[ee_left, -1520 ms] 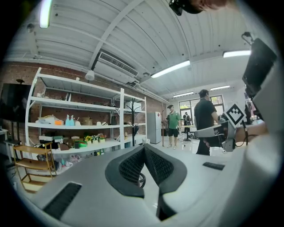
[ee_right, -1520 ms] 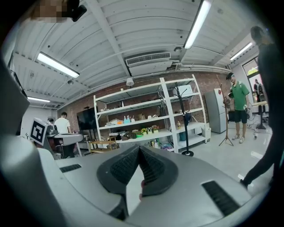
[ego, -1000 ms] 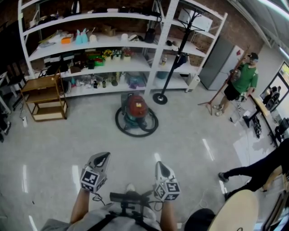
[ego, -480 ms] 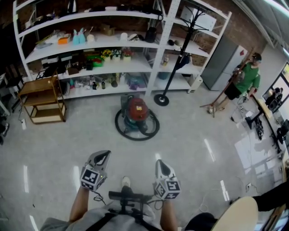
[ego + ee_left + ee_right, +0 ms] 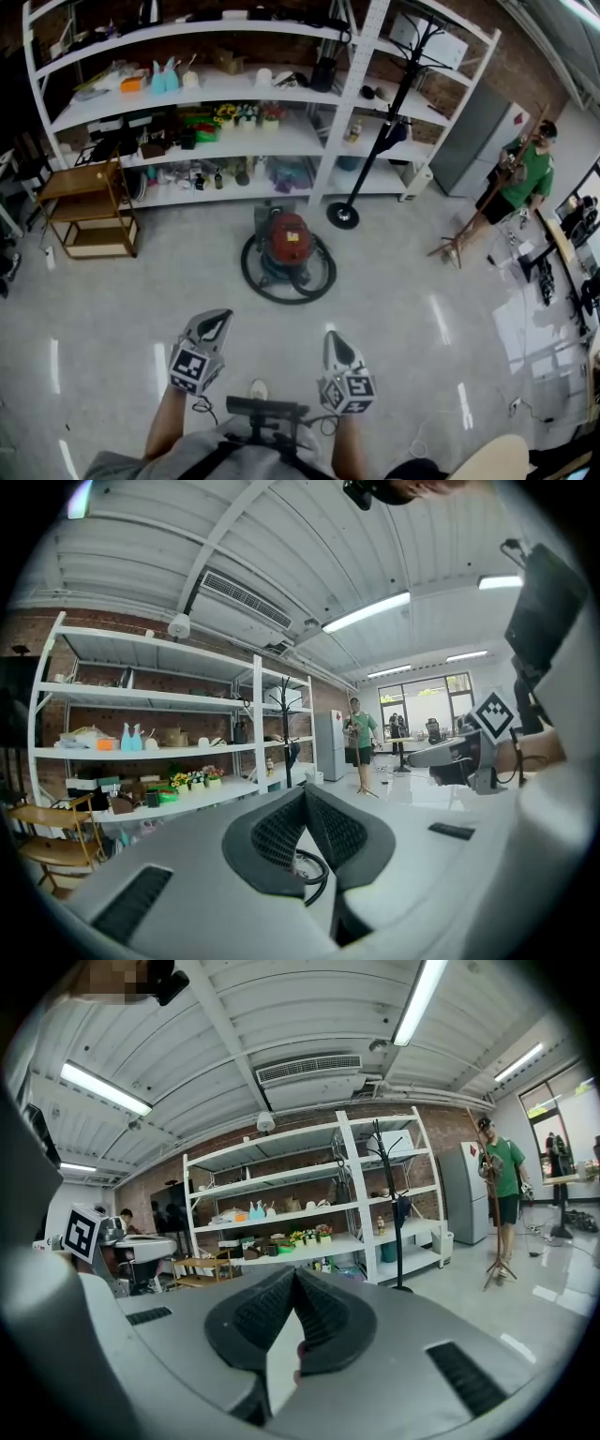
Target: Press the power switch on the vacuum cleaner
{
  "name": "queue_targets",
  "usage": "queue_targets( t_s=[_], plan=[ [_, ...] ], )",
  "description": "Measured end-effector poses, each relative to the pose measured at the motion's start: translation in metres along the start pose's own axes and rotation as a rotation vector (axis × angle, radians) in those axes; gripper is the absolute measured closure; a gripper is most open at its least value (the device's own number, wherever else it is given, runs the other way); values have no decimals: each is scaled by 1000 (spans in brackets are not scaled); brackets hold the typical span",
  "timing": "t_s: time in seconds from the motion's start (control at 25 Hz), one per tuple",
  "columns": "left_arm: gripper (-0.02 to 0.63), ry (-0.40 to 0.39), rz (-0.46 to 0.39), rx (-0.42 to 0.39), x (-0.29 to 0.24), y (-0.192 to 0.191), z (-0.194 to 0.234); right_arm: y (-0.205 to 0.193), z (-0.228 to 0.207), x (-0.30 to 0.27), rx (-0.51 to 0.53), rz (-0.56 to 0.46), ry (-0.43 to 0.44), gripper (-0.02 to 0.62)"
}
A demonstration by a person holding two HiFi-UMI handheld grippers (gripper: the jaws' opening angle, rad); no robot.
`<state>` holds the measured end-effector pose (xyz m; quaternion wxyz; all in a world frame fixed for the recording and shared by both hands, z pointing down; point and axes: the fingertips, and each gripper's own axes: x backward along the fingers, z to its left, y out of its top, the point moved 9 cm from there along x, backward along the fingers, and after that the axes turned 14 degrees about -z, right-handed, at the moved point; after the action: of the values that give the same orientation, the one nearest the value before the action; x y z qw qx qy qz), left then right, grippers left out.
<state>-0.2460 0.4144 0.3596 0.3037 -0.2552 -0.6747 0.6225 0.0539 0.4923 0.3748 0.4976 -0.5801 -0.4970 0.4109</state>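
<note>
In the head view, the red vacuum cleaner (image 5: 286,242) stands on the floor before the shelves, its black hose (image 5: 253,281) coiled in a ring around it. Both grippers are held low near my body, well short of the vacuum. The left gripper (image 5: 212,326) and the right gripper (image 5: 335,343) point forward, side by side. In the left gripper view the jaws' tips meet, so the left gripper (image 5: 305,791) is shut on nothing. The right gripper (image 5: 294,1272) looks the same in its own view. The vacuum's switch is too small to make out.
White shelving (image 5: 187,89) full of small items lines the back. A wooden cart (image 5: 89,202) stands at the left and a black coat stand (image 5: 343,214) right of the vacuum. A person in a green shirt (image 5: 530,169) stands at the far right near a grey refrigerator (image 5: 473,131).
The vacuum has drawn slightly nearer and lower in the head view. The legs in dark trousers at the right edge have left the view. Both grippers keep their pose.
</note>
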Motion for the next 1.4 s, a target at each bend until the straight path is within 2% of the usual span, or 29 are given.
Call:
queue_targets(
  t_s=[0.2,0.88,1.16,1.4],
  plan=[
    [598,5,2,-36,-29,-9,10,-1,-21,-28,-6,-2,7,591],
    [598,28,-4,-46,-92,-12,36,3,-57,-88,-19,-8,26,591],
    [598,-6,-8,-14,-119,-25,59,-5,-64,-117,-21,-5,-3,591],
    [598,-39,-14,-2,-172,-22,90,0,-79,-162,-7,-6,-36,591]
  ],
)
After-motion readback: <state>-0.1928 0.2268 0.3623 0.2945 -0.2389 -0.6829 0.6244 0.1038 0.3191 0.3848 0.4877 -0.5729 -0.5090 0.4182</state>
